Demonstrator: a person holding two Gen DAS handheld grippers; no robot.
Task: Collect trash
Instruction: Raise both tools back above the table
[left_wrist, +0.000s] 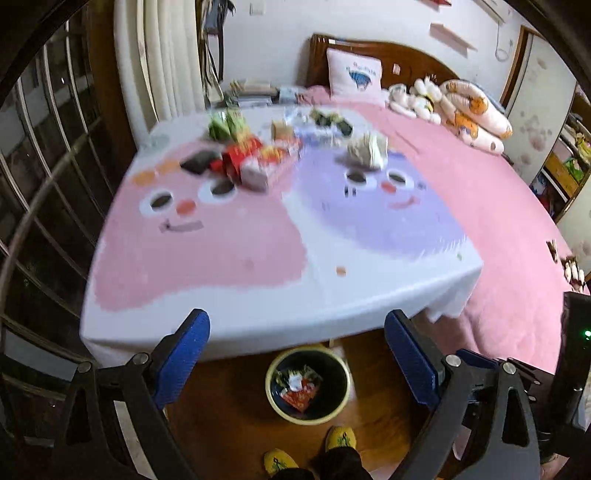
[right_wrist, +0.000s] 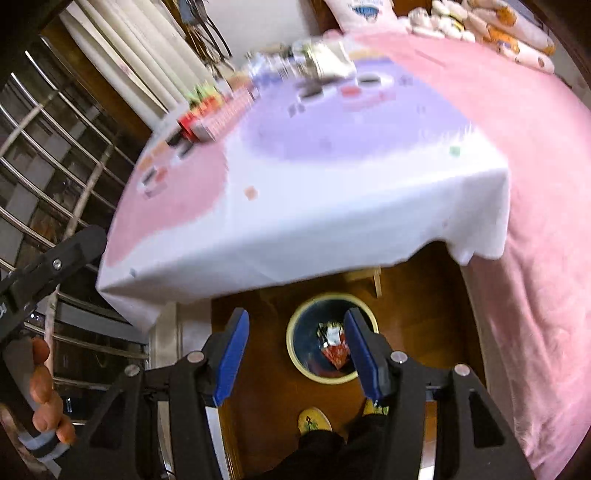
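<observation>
1. The left gripper (left_wrist: 297, 354), black-armed with blue padded fingers, is held wide open with nothing between its jaws.
2. The right gripper (right_wrist: 295, 356), of the same build, is also open and empty, its gap a little narrower than the left one's.
3. Both grippers point steeply down over the near edge of a table draped in a white cloth printed with a pink and a purple cartoon face (left_wrist: 258, 295).
4. The remaining trash, a blurred heap of red, green and grey packets and wrappers (left_wrist: 243, 158), lies on the far half of the cloth, well apart from both grippers, ahead of them and higher in both views.
5. The heap spreads crosswise along the table's far side; a crumpled pale wad (left_wrist: 367, 149) sits toward its right end.
6. A round dark bin with a pale yellow rim (left_wrist: 273, 402) stands on the wooden floor just under the near table edge, below both grippers, with red wrappers already inside.
7. Judgement: the red packets lie nearer the left gripper and the pale wad nearer the right; either must reach forward across the cloth.
</observation>
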